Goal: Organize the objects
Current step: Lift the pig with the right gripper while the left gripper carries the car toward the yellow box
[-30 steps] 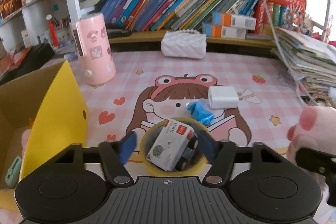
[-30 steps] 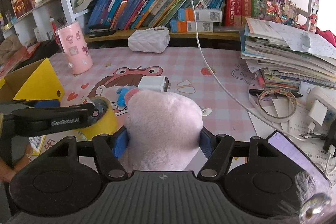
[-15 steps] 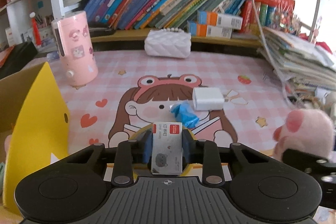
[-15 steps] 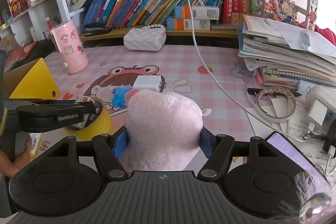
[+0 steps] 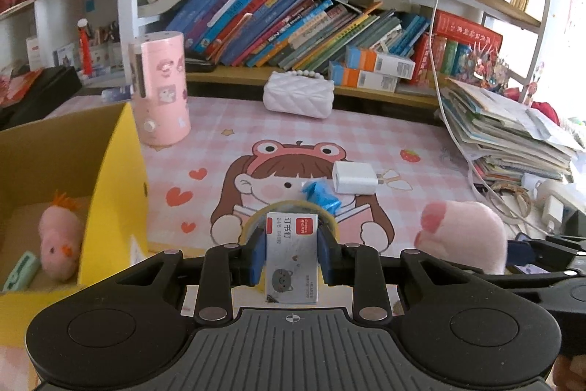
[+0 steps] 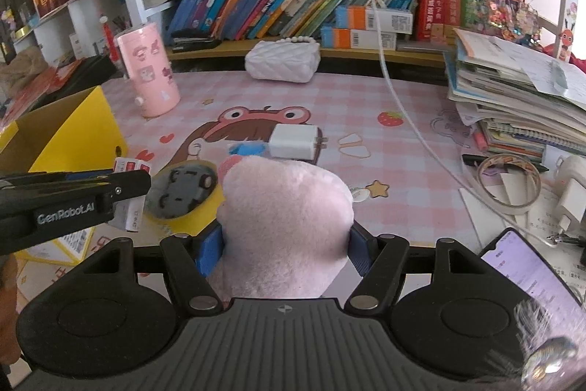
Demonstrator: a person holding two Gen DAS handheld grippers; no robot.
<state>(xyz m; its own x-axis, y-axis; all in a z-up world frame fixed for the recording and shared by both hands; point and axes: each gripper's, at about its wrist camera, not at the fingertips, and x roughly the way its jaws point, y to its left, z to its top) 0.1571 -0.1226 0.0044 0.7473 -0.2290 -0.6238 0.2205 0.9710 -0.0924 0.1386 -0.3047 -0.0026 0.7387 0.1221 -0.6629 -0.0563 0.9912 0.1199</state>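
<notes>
My left gripper (image 5: 292, 255) is shut on a small white staple box (image 5: 292, 257) with a red label and holds it above a yellow tape roll (image 5: 289, 211). The box also shows in the right wrist view (image 6: 126, 196), beside the tape roll (image 6: 186, 204). My right gripper (image 6: 285, 244) is shut on a pink plush paw (image 6: 287, 226), which also shows in the left wrist view (image 5: 463, 233). A yellow cardboard box (image 5: 113, 193) stands open at the left with a pink plush chick (image 5: 60, 244) inside.
A white charger (image 5: 353, 176) and a blue wrapper (image 5: 320, 198) lie on the pink mat. A pink cylinder (image 5: 161, 94) and a white purse (image 5: 298, 96) stand at the back. A paper stack (image 6: 520, 98), a tape ring (image 6: 509, 184) and a phone (image 6: 531, 275) are on the right.
My left gripper closed on the staple box inside the tape roll and lifted it up out of the roll. The right gripper kept holding the plush paw.
</notes>
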